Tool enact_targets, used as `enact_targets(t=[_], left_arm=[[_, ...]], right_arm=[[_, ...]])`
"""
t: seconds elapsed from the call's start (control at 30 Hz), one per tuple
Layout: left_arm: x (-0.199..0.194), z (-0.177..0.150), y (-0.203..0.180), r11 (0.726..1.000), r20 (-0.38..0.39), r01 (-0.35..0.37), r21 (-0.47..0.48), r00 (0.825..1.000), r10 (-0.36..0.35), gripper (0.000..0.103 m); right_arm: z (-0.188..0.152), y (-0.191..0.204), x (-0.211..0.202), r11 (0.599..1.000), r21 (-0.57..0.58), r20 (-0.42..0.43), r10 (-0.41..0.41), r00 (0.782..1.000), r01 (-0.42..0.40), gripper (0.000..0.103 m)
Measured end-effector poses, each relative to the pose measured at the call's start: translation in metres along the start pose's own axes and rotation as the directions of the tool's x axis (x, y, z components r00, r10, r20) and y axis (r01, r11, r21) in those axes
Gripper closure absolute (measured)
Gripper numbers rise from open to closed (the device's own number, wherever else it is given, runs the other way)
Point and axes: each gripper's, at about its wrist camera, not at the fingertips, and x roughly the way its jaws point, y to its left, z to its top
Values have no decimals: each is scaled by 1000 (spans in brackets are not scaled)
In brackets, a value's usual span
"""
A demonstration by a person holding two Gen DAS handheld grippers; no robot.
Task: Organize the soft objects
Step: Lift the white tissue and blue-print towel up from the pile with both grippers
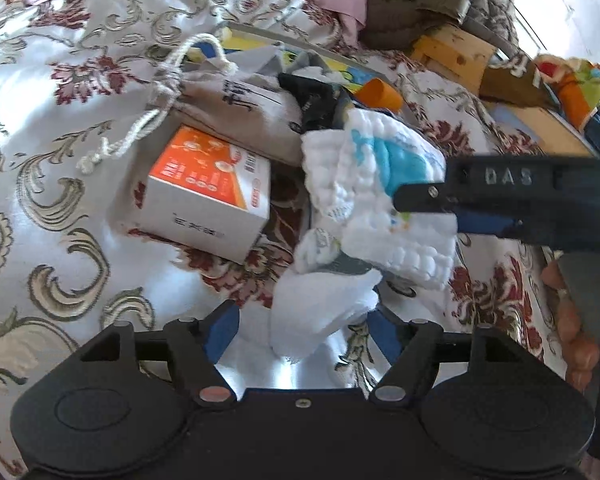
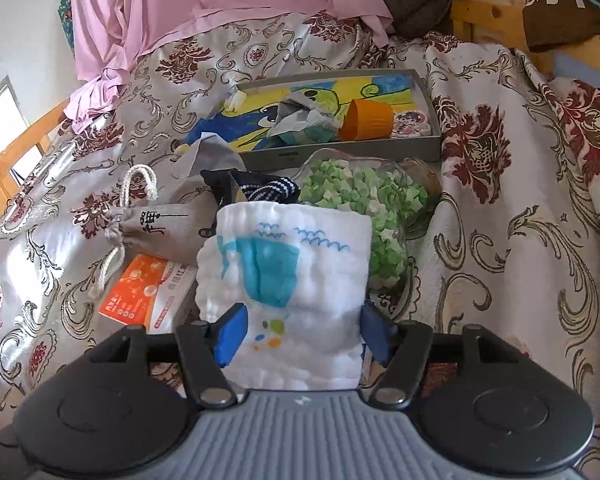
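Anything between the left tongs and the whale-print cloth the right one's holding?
Nothing visible. The whale-print cloth, clamped in the right tongs, hangs with its lower white end between the open left tongs.

Bright daylight, glare on satin bedspread; fisheye bending at edges; slight motion blur.

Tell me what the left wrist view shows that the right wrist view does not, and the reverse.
Only the left view shows the right gripper from the side, shut on the white cloth, and the person's hand.

Only the right view shows the bowl of green bits and the whole grey tray.

Both show the cloth, the orange box, the drawstring bag and the orange cup.
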Motion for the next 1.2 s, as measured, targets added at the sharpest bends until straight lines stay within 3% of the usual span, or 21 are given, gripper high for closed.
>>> enact_targets(t=[0.2,0.47,0.8,1.0,1.2], left_arm=[[7,-1,-8,999,4,37,20,999,-37,19],[17,-1,-10,999,-5,24,45,1000,-24,20],[22,-3,-20,984,-9,-36,174,999,38,49],[22,-2,-20,982,-2,-43,186,999,44,69],[20,-3,-20,982,1,-43,184,999,44,76]], right_arm=[[0,1,2,1000,0,-5,10,1000,-10,32],[1,3,10,1000,-5,-23,17,1000,-17,31],[-1,18,18,996,-89,-29,16,999,-19,24],[-7,33,21,981,-193,-33,-11,999,4,21],[-12,40,27,963,-265,-40,-54,998,41,23]])
